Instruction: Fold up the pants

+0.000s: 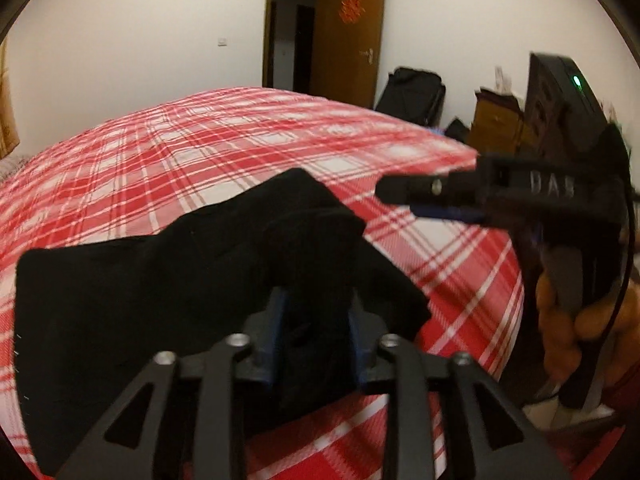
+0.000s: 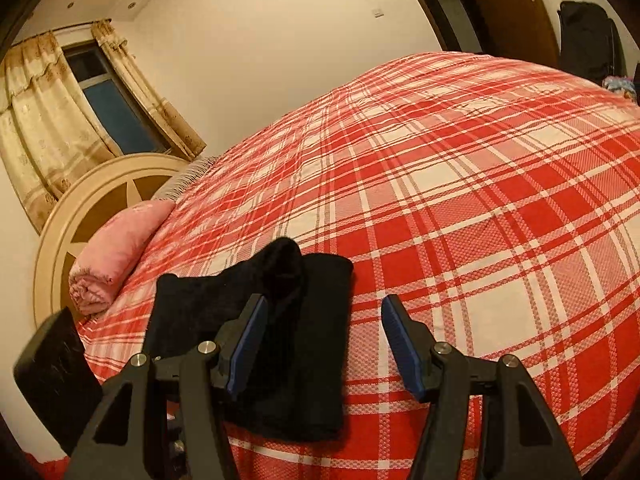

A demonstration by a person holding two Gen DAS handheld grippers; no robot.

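Observation:
The black pants (image 1: 160,280) lie folded into a thick bundle near the front edge of a red plaid bed (image 1: 280,140). My left gripper (image 1: 316,320) hovers low over the bundle's right part. Its blue pads stand apart with dark cloth showing between and under them, and I see no pinch. My right gripper (image 1: 400,200) reaches in from the right above the bedspread, held by a person's hand (image 1: 560,320). In the right wrist view the right gripper (image 2: 324,340) is open, its left finger over the pants (image 2: 304,360) and its right finger over the bare bed (image 2: 480,200).
A rolled pink blanket (image 2: 120,248) lies by the round headboard (image 2: 80,200) at the bed's left end. A black block (image 2: 52,364) juts in at the lower left. Beyond the bed are an open door (image 1: 352,32), a dark suitcase (image 1: 412,92) and brown furniture (image 1: 496,120).

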